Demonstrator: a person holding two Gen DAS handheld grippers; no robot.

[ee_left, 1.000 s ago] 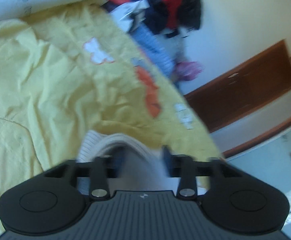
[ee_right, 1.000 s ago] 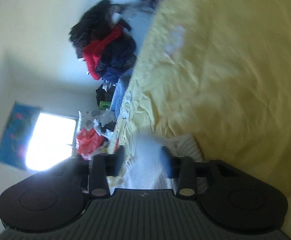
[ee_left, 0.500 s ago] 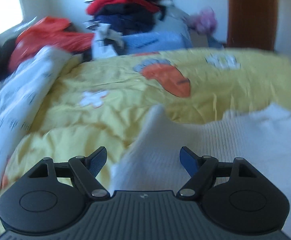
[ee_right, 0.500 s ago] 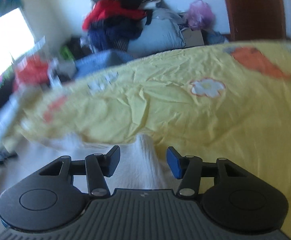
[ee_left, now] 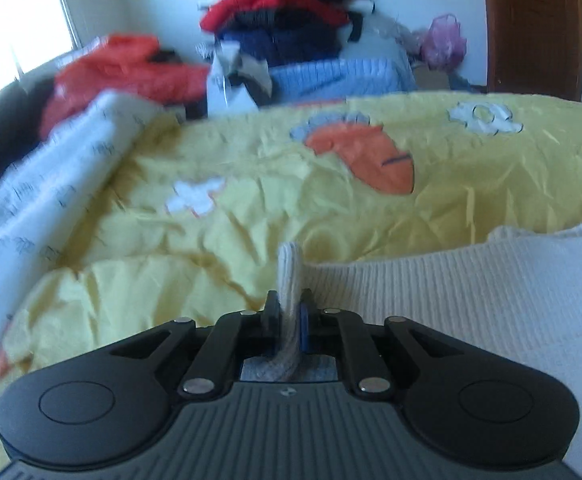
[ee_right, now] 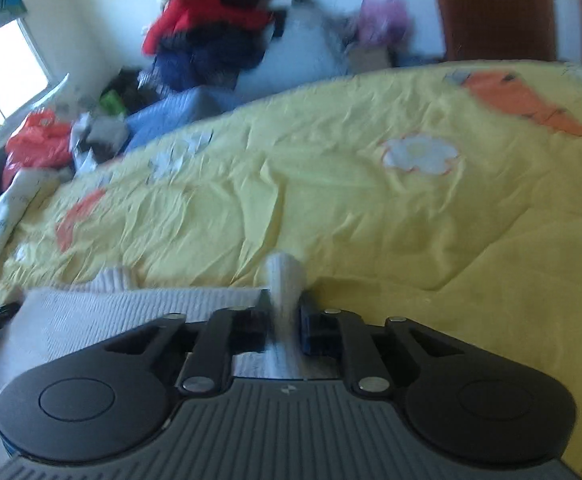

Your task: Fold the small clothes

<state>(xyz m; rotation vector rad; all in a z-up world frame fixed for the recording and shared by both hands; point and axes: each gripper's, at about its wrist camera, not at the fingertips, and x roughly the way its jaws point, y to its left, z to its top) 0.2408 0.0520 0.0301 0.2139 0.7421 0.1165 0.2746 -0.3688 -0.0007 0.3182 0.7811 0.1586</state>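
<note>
A white ribbed knit garment [ee_left: 471, 304] lies on the yellow bedspread [ee_left: 251, 216]. My left gripper [ee_left: 289, 312] is shut on a pinched-up fold at its left edge; the cloth spreads to the right. In the right wrist view the same garment [ee_right: 103, 312] spreads to the left, and my right gripper [ee_right: 285, 312] is shut on a pinched-up fold at its right edge. Each fold sticks up between the jaws.
The yellow bedspread [ee_right: 371, 208] has orange and white appliqué shapes. A rolled white printed quilt [ee_left: 51, 184] lies along the left. A heap of red, navy and blue clothes [ee_left: 283, 40] is piled beyond the bed. A brown door [ee_left: 535, 28] stands at the back right.
Both grippers, open around the garment half a second ago, have closed on its edges. Both cameras swung from tilted views to level ones facing the clothes heap.
</note>
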